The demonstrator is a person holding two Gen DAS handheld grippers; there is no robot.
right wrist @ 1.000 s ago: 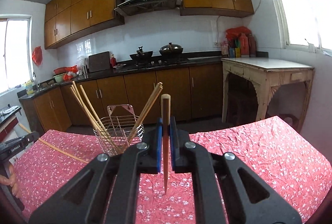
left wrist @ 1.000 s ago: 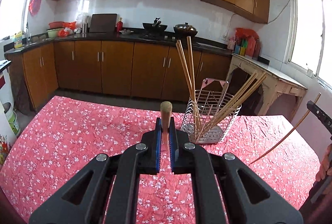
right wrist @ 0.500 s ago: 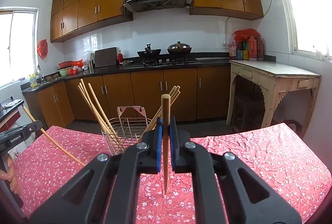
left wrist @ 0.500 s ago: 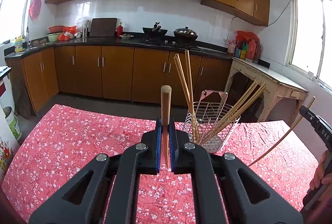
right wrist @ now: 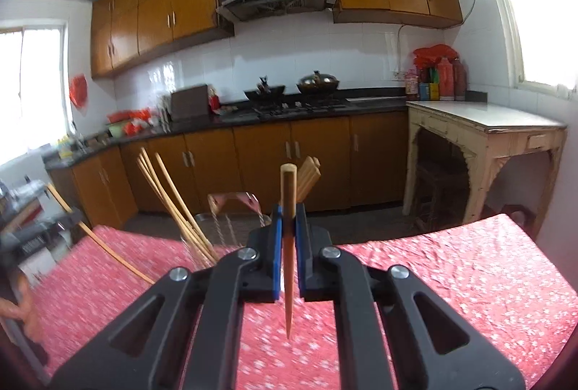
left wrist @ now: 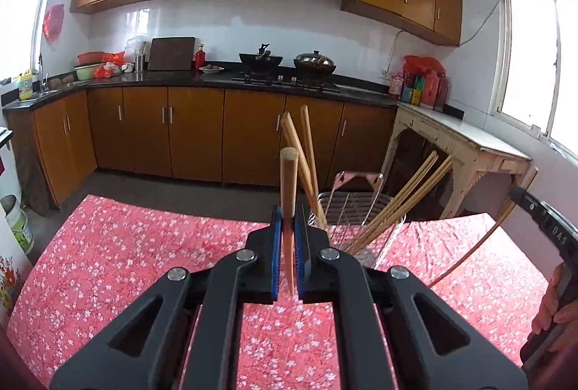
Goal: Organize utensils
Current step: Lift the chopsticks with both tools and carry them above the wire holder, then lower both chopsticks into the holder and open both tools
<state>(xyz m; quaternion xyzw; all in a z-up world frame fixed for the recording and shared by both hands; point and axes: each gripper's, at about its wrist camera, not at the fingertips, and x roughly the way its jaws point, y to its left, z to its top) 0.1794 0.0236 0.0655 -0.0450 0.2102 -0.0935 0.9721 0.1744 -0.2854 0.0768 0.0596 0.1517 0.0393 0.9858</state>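
My left gripper (left wrist: 288,222) is shut on a wooden chopstick (left wrist: 288,187) that stands upright, thick end up. Just behind it and to the right, a wire utensil basket (left wrist: 356,227) on the red floral tablecloth (left wrist: 126,256) holds several chopsticks leaning both ways. My right gripper (right wrist: 289,224) is shut on another upright chopstick (right wrist: 288,198), its tip hanging above the cloth. The basket (right wrist: 231,224) lies behind and left of it, partly hidden by the gripper. Each view shows the other gripper and its chopstick at the frame edge.
The table (right wrist: 451,267) ends a short way beyond the basket, with floor and brown kitchen cabinets (left wrist: 195,133) behind. A pale side table (right wrist: 480,133) stands at the right wall. A person's hand (left wrist: 552,303) holds the other gripper at the right edge.
Both grippers rose with their chopsticks, so the table and basket sit lower in both views. The right gripper also shifted toward the basket, which now sits partly behind it.
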